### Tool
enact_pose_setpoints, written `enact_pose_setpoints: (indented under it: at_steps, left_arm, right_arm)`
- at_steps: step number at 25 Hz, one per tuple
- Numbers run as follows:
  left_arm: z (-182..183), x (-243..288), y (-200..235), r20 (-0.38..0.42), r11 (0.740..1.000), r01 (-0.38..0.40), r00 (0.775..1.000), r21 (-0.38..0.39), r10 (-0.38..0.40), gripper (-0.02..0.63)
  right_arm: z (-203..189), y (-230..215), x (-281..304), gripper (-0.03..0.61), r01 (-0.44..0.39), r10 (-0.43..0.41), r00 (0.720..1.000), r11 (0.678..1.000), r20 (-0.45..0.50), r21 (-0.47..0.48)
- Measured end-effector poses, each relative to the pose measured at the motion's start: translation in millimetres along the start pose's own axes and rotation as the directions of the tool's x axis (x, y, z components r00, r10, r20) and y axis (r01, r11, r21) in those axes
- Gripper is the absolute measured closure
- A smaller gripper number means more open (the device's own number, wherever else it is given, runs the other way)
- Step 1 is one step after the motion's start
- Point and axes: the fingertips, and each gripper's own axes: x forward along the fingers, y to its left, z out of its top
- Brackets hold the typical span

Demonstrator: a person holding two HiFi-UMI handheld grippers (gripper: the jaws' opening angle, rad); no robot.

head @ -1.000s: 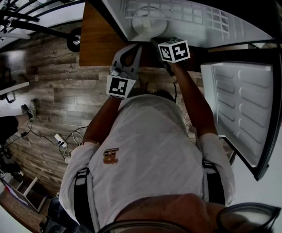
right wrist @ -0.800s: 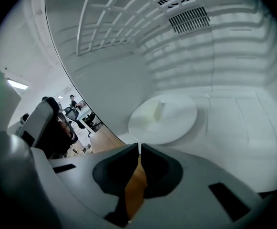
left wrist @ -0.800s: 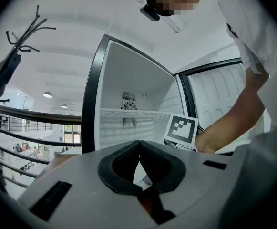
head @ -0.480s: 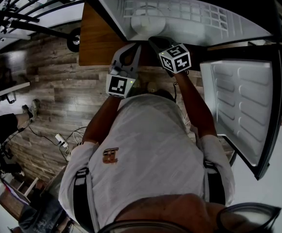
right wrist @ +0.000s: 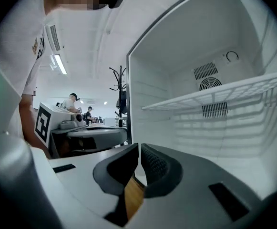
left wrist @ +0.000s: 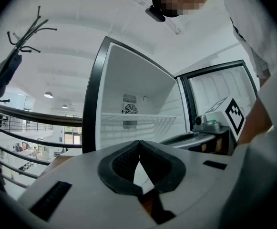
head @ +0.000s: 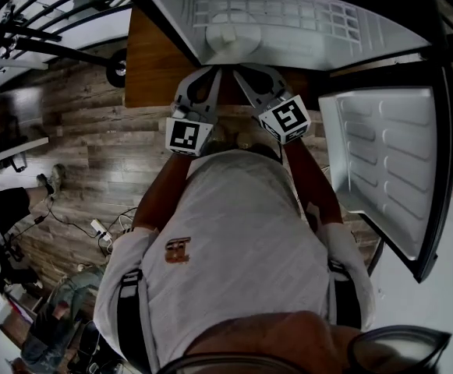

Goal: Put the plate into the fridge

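Note:
In the head view a white plate (head: 230, 28) lies on the wire shelf (head: 320, 18) inside the open fridge. Both grippers hang side by side just in front of the fridge opening, apart from the plate. The left gripper (head: 210, 75) is shut, its dark pads (left wrist: 124, 163) meeting at the tip with nothing between them (left wrist: 138, 143). My right gripper (head: 245, 75) is shut too and holds nothing (right wrist: 139, 148). Both gripper views look level into the white fridge interior, and the shelf (right wrist: 224, 93) shows from below with the plate hidden.
The fridge door (head: 382, 162) stands swung open at the right. A wooden cabinet top (head: 152, 61) adjoins the fridge on the left. A coat stand (left wrist: 12, 56) and a railing (left wrist: 28, 118) are off to the left. The fridge's lower compartment (right wrist: 224, 142) shows bare white walls.
The right gripper has drawn back out of the fridge, risen and rolled, leaving the plate on the shelf. Its marker cube now sits level with the left one. The left gripper has stayed put.

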Motion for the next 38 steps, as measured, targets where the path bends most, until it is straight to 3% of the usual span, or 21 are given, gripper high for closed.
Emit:
enact_pose_setpoints:
  at_steps: [14, 38]
  left_arm:
    - [27.5, -10.5, -25.1, 0.056, 0.998, 0.055, 0.997, -0.007, -0.054, 0.595]
    - [33.9, -22.7, -42.4, 0.051, 0.997, 0.075, 0.996, -0.017, -0.074, 0.595]
  right_arm:
    - [56.3, 26.2, -40.5, 0.545, 0.098, -0.081, 0.971, 0.993, 0.226, -0.061]
    - [52.1, 34.6, -52.2, 0.546, 0.117, -0.097, 0.968, 0.990, 0.232, -0.073]
